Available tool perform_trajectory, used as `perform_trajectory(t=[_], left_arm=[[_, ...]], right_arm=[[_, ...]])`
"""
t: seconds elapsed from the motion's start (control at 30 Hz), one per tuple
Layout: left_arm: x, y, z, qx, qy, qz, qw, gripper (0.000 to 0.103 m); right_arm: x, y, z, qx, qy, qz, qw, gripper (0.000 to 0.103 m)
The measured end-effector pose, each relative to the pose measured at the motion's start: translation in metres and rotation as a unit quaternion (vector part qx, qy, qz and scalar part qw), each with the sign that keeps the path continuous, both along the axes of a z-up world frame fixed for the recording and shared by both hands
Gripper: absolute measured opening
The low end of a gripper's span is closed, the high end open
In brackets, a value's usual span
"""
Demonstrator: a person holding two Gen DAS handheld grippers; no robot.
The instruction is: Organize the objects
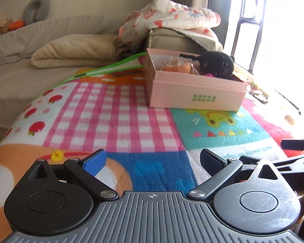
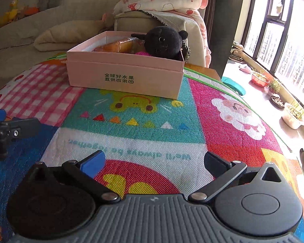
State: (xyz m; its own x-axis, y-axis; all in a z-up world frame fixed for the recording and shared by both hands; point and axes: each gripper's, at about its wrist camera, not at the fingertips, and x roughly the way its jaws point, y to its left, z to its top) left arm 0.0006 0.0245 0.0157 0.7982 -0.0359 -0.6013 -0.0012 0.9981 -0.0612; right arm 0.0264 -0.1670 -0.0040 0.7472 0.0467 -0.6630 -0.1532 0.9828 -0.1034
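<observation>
Right wrist: sofa behind pink box

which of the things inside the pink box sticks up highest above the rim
The black plush animal toy at the pink cardboard box's right end; its head rises well above the rim, while the orange plastic-wrapped items and the small magenta thing sit lower.

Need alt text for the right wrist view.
An open right gripper hovers, holding nothing, over a colorful play mat. Ahead, a pink box holds a black plush and wrapped bread. The left gripper shows at the left edge.
</observation>
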Motion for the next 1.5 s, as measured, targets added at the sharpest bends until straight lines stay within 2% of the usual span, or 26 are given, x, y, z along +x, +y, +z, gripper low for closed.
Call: perform_trajectory(t=[0.07,0.13,0.2,0.23,0.37,0.47,0.57,1.5], left_arm=[[0.003,-0.007,-0.006,0.028,0.007,0.025,0.9993,0.102],[0.006,-0.011,-0.011,0.043,0.02,0.038,0.9981,0.103],[0.007,-0.014,-0.013,0.049,0.02,0.04,0.9978,0.103],[0.007,-0.015,-0.013,0.052,0.018,0.041,0.9976,0.103],[0.007,-0.011,-0.014,0.04,0.02,0.042,0.9981,0.103],[0.006,-0.014,-0.014,0.048,0.019,0.042,0.9978,0.103],[0.006,-0.011,-0.013,0.038,0.02,0.041,0.9982,0.103],[0.007,-0.012,-0.014,0.04,0.02,0.041,0.9981,0.103]], right_arm=[[0.005,-0.003,-0.001,0.006,0.005,0.006,1.0,0.103],[0.006,-0.014,-0.005,0.036,-0.005,0.024,0.999,0.103],[0.006,-0.026,-0.007,0.076,-0.006,0.018,0.997,0.103],[0.006,-0.027,-0.007,0.08,-0.008,0.009,0.997,0.103],[0.007,-0.017,-0.008,0.049,-0.01,0.01,0.999,0.103],[0.007,-0.018,-0.009,0.057,-0.009,0.011,0.998,0.103],[0.005,-0.017,-0.009,0.055,-0.012,0.003,0.998,0.103],[0.005,-0.016,-0.009,0.058,-0.012,0.003,0.998,0.103]])
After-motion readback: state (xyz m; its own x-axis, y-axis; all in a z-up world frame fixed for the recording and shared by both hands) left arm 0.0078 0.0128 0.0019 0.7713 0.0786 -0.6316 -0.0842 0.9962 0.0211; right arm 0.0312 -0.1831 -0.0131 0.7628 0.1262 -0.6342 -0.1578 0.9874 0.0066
